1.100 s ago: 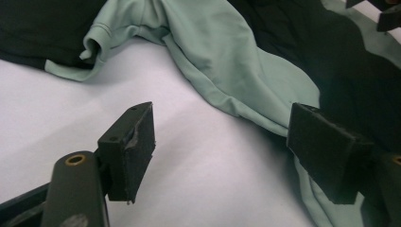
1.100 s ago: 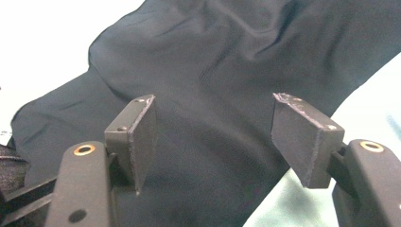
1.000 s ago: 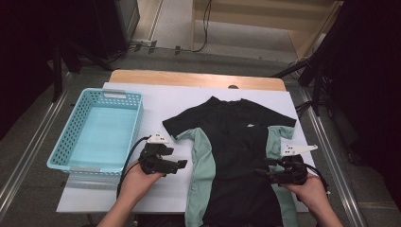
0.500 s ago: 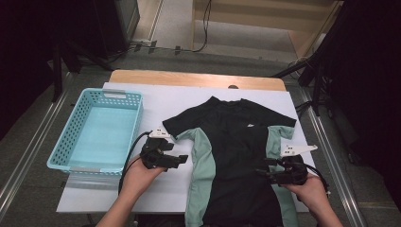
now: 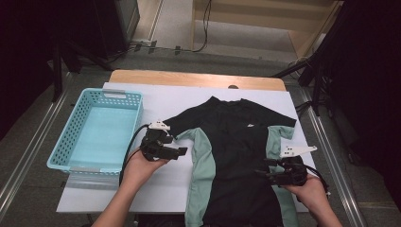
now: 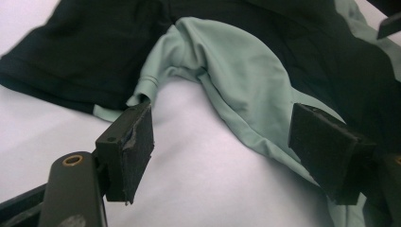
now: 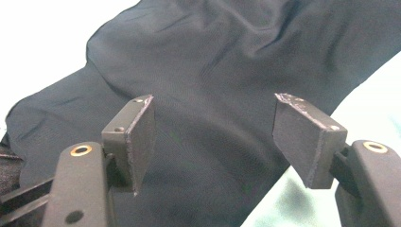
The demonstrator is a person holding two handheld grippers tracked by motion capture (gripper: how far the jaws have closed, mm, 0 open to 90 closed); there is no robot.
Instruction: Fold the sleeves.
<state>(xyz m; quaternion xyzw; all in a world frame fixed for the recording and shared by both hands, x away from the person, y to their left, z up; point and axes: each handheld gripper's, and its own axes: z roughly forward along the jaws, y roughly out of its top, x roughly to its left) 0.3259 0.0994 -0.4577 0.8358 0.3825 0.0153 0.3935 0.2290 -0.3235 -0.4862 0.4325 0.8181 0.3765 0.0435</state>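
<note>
A black short-sleeved shirt [image 5: 236, 142] with mint-green side panels lies flat on the white table [image 5: 156, 189], collar away from me. My left gripper [image 5: 182, 152] hovers just left of the shirt's left green panel [image 5: 203, 161], below the sleeve. Its jaws are open and point at the cloth. In the left gripper view the left gripper [image 6: 222, 118] has bare table between its pads, with the raised green fold [image 6: 236, 61] just beyond. My right gripper [image 5: 261, 173] is at the shirt's right side, open. In the right gripper view, the right gripper [image 7: 215, 101] is open above black fabric [image 7: 213, 56].
A light blue plastic basket [image 5: 122, 94] stands on the table's left side, beside the left hand. The table's far wooden edge [image 5: 189, 78] lies beyond the collar. Metal rails run along both sides of the table.
My left hand has moved a little away from me, toward the shirt's left sleeve. The right hand has stayed put and the shirt lies as before.
</note>
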